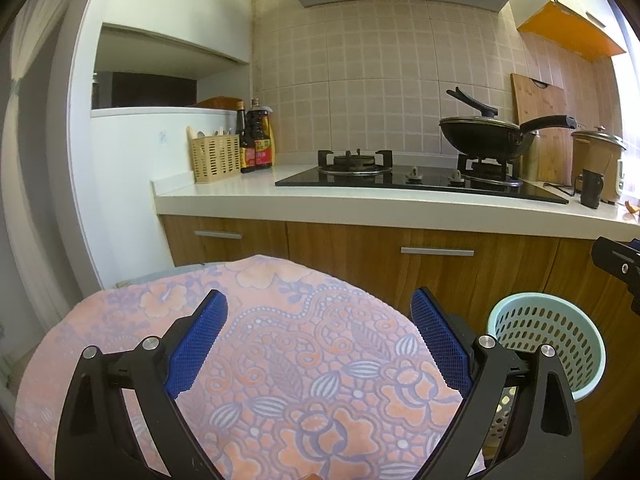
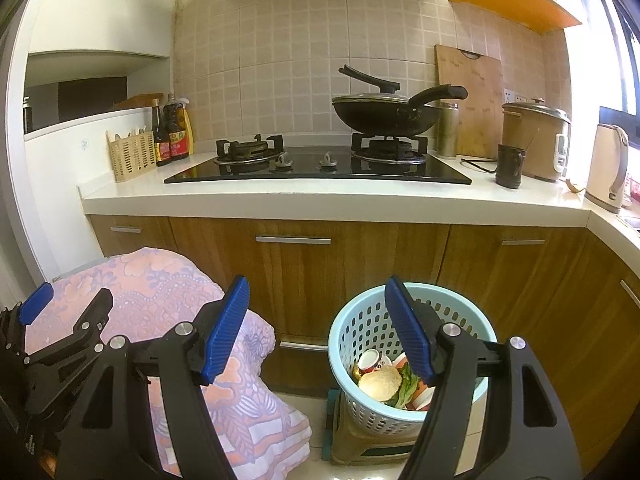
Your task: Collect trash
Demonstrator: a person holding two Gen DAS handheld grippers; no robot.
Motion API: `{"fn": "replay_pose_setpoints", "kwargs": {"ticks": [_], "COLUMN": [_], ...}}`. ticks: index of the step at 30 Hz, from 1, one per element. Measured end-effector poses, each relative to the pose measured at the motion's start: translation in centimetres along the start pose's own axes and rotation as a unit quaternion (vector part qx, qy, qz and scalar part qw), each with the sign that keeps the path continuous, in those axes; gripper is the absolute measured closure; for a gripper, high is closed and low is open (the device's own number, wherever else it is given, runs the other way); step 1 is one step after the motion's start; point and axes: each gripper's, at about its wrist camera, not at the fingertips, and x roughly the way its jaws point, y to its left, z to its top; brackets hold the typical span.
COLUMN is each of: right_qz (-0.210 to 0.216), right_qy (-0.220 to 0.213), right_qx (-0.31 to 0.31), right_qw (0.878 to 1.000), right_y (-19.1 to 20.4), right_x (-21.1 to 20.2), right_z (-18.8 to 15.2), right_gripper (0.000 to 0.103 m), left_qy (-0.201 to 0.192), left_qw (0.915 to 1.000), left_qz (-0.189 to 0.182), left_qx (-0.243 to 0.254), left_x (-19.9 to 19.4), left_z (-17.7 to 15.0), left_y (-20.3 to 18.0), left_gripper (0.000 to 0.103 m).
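Two grippers we hold wide apart, empty: our left gripper over the floral cloth, our right gripper beside the pale-blue trash basket, where a bun, cup and greens lie.

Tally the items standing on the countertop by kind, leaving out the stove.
Sauce and oil bottles: 3
Utensil basket: 1
Wok with lid: 1
Cutting board: 1
Metal canister: 1
Dark mug: 1
Rice cooker: 1
Kettle: 1
Total: 10
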Motion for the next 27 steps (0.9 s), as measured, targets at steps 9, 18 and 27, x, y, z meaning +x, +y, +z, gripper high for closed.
{"fn": "replay_pose_setpoints", "kwargs": {"ticks": [9,18,27], "right_qz": [0.005,0.006,0.005], "right_qy": [0.001,0.001,0.002], "right_qx": [0.003,0.002,0.004], "right_qw": [1.0,1.0,1.0], "right_y": [0.14,0.41,0.37], "right_x": [0.15,0.58,0.58], "right_z": [-0.04,-0.08,-0.16], "right_gripper": [0.037,0.037,0.037], "left_qy": [0.0,0.001,0.001], "left_qw": [1.0,1.0,1.0], "left_qz": [0.0,-0.002,-0.002], "left_qx": [0.0,0.002,0.0], "left_x": [-0.04,0.0,0.03], "left_z": [0.01,-0.02,0.04], "left_y": [-0.04,0.04,0.13], "left_gripper": [0.013,0.012,0.011]}}
